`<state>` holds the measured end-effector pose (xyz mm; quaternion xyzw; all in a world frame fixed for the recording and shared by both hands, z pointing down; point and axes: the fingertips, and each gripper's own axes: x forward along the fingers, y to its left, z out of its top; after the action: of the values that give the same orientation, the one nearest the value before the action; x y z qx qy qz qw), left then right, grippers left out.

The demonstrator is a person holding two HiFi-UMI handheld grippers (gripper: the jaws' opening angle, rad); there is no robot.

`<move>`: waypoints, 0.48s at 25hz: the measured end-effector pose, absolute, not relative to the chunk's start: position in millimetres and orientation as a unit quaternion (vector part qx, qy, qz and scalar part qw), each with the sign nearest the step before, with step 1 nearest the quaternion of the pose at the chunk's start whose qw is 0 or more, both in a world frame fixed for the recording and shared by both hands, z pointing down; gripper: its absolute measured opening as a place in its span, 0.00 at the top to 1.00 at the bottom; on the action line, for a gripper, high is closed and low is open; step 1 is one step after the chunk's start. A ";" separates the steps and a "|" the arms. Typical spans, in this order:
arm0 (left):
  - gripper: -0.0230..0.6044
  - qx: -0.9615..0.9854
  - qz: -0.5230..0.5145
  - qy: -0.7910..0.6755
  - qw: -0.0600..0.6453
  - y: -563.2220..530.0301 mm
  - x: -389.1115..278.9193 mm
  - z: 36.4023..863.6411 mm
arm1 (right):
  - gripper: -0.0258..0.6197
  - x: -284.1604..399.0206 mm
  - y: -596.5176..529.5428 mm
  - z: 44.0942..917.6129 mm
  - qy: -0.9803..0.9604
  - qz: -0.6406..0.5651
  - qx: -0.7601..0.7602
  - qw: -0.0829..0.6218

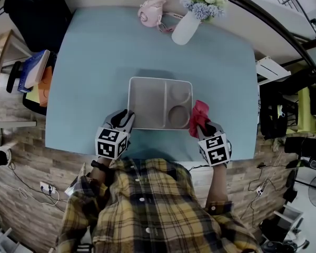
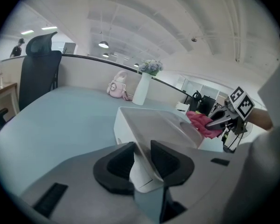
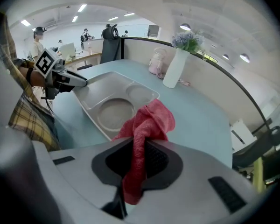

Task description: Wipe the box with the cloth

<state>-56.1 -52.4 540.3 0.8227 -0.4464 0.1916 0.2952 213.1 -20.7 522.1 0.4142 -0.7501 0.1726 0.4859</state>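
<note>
Cloth [image 3: 151,118] in right gripper [image 3: 139,155] beside box [image 3: 107,113]

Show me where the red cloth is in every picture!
Head view: the red cloth is right of centre, at the right rim of the box.
Left gripper view: far right, at middle height.
Right gripper view: centre, lower half.
Shared landmark: the white vase with flowers.

The left gripper [image 2: 142,158] clamps the box [image 2: 151,122] by its near rim; beyond, the right gripper [image 2: 218,121] holds a red cloth [image 2: 199,124].
</note>
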 end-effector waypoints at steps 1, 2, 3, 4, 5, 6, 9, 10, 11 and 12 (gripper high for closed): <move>0.79 0.824 0.195 -0.446 0.289 -52.3 -56.0 540.0 | 0.89 214.0 -21.8 517.8 -0.750 0.168 0.419 0.484; 0.79 0.825 0.198 -0.446 0.285 -52.3 -55.9 539.8 | 0.89 214.1 -22.8 513.2 -0.751 0.161 0.422 0.483; 0.79 0.826 0.201 -0.446 0.282 -52.3 -55.9 539.6 | 0.89 213.3 -24.1 508.4 -0.752 0.153 0.424 0.481; 0.79 0.826 0.205 -0.446 0.279 -52.3 -56.1 539.3 | 0.89 211.8 -25.7 503.5 -0.754 0.146 0.427 0.478; 0.79 0.825 0.209 -0.446 0.276 -52.4 -56.3 539.2 | 0.89 209.8 -27.8 498.4 -0.756 0.140 0.430 0.473; 0.78 0.825 0.215 -0.446 0.271 -52.5 -56.4 539.2 | 0.89 207.5 -30.5 493.2 -0.759 0.134 0.433 0.467; 0.78 0.825 0.224 -0.447 0.262 -53.0 -56.1 536.6 | 0.89 198.9 -40.4 476.5 -0.772 0.108 0.440 0.446; 0.78 0.826 0.220 -0.449 0.259 -54.2 -56.4 532.9 | 0.89 195.4 -44.3 470.9 -0.777 0.100 0.442 0.436; 0.78 0.828 0.212 -0.452 0.255 -56.2 -56.7 527.2 | 0.89 191.7 -48.8 465.0 -0.784 0.093 0.446 0.422; 0.78 0.831 0.202 -0.455 0.250 -58.9 -56.9 520.1 | 0.89 188.0 -53.7 458.8 -0.791 0.088 0.451 0.404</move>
<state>-56.9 -58.9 520.1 0.8307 -0.4546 0.2022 0.2499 188.0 -53.7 458.8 0.4512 -0.7908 0.0885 0.4040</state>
